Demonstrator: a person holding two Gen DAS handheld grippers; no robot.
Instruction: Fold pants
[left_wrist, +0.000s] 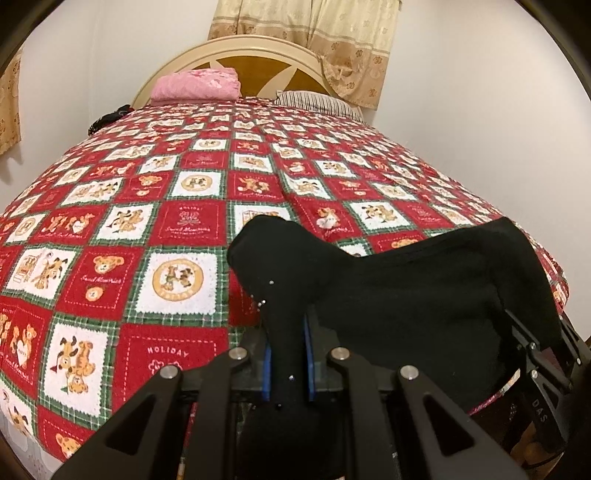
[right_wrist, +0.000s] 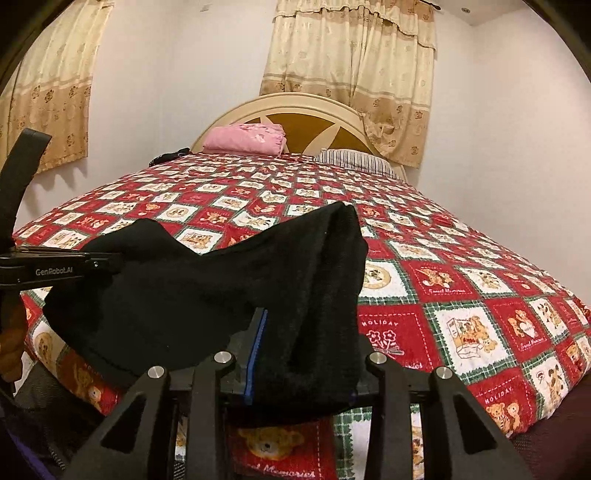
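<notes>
Both grippers hold the black pants (left_wrist: 406, 295) at the near edge of the bed (left_wrist: 110, 229), the cloth strung between them and sagging onto the quilt. The left gripper (left_wrist: 288, 354) is clamped narrow on a bunched wad of fabric that sticks up past its blue pads (left_wrist: 266, 369); the right gripper (right_wrist: 303, 354) has a thick fold draped over and between its fingers, apparently pinched, though the cloth hides the far pad. The main risk, as I judge it, is the grips being uneven: the left one has a scrunched lump and not a flat hem or waistband, so layers could slide out one by one when the pants are lifted or swung, leaving only a single ply held. The right hold is wide and loose-looking, so a tug from the left side might pull the fabric through it. Because the garment is black and crumpled, it is hard to tell which part each gripper has, so a fold made from here could land crooked, with legs misaligned. Working this near the edge also means any dropped end could slip off the bed. The pink bundle (left_wrist: 195, 85) and pillow (left_wrist: 317, 103) by the headboard lie well apart and pose no obstacle.
</notes>
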